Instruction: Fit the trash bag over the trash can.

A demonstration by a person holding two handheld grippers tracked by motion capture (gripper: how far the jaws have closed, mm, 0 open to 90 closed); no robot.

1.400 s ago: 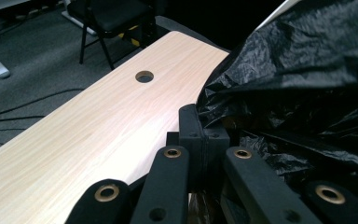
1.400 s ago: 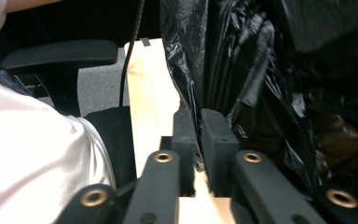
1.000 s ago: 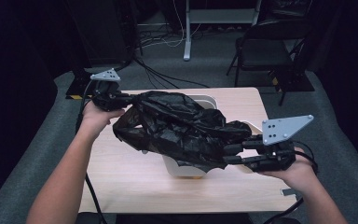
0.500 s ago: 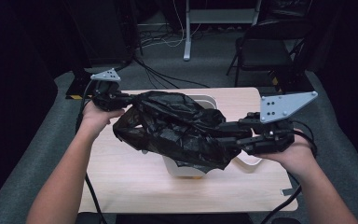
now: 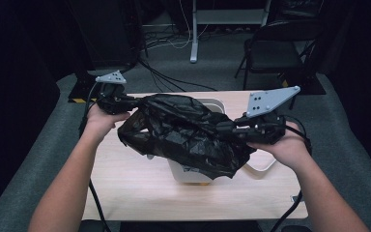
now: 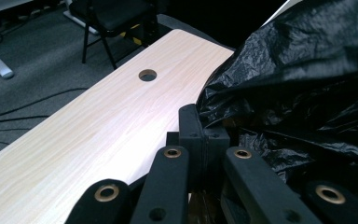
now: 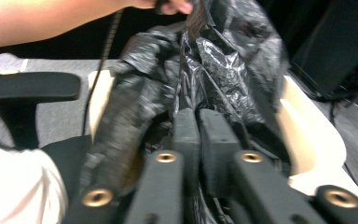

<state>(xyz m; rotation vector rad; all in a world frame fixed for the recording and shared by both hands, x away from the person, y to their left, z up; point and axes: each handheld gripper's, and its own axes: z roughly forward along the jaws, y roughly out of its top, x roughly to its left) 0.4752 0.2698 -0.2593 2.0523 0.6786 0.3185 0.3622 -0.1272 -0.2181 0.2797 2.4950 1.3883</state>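
A crumpled black plastic bag (image 5: 183, 130) hangs stretched between my two grippers above a white bin (image 5: 193, 175) on the light wooden table (image 5: 125, 188). My left gripper (image 5: 133, 102) is shut on the bag's left edge; in the left gripper view its jaws (image 6: 204, 126) meet with the bag's film (image 6: 298, 93) pinched at their tips. My right gripper (image 5: 222, 129) has just been closing, and its jaws (image 7: 199, 119) now stand together on a fold of the bag (image 7: 233, 60). The bag hides most of the bin's opening; the bin's rim (image 7: 307, 135) shows beside it.
A curved white piece (image 5: 263, 169) lies by the bin's right side. The tabletop has a round cable hole (image 6: 148, 74). Behind the table stand a black folding chair (image 5: 275, 53) and a white desk leg (image 5: 193, 34), with cables on the grey carpet.
My right gripper has risen and drawn away to the right with the bag's right side, stretching the bag wider. The left hand has stayed put.
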